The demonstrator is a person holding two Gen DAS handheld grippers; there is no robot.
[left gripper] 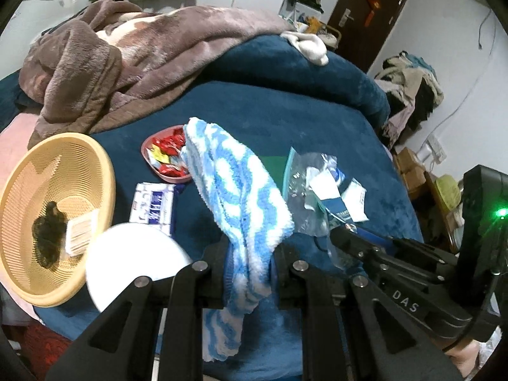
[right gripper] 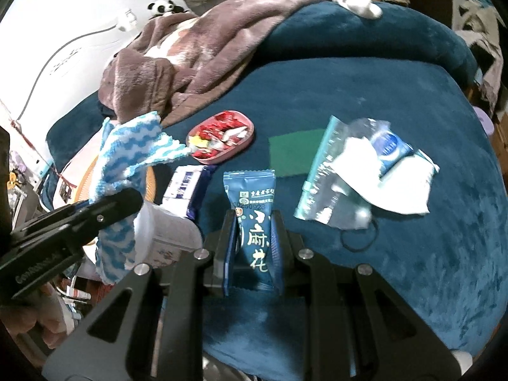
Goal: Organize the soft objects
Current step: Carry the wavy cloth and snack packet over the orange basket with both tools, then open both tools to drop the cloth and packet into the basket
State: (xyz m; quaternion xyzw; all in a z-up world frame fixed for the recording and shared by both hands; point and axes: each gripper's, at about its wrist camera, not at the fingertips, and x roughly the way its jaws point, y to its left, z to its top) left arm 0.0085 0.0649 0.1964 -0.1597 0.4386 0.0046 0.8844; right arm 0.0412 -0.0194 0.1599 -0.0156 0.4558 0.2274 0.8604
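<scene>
Counting first: we are seeing two grippers, one blue-and-white fuzzy cloth, one dark blue snack packet, one pink dish, one tan mesh basket, one white round plate, one blue-and-white tissue pack, one clear zip bag and one green sheet.

The left gripper (left gripper: pixel 249 273) is clamping the fuzzy cloth (left gripper: pixel 241 190), which is rising from the jaws toward frame centre and drooping below them. The right gripper (right gripper: pixel 252 247) is pinching the snack packet (right gripper: pixel 252 219), which is standing upright between its fingers, lower centre of the right wrist view.

Noting edges and room: the blue bed cover (right gripper: pixel 397 254) is lying bare across the right half of the right wrist view. A brown blanket (left gripper: pixel 127 57) is heaping at upper left, and the bed edge is dropping away at far right.

Checking containers: the pink dish (left gripper: pixel 149 158) is holding red-wrapped sweets (left gripper: pixel 168 146). The mesh basket (left gripper: pixel 19 197), at left, is holding a dark clump and a small pale box. The white plate (left gripper: pixel 127 254) is overlapping the basket's rim. The tissue pack (left gripper: pixel 154 201) is lying between plate and dish. The zip bag (right gripper: pixel 327 171) is lying with crumpled white wrappers on top, beside the green sheet (right gripper: pixel 292 155).
</scene>
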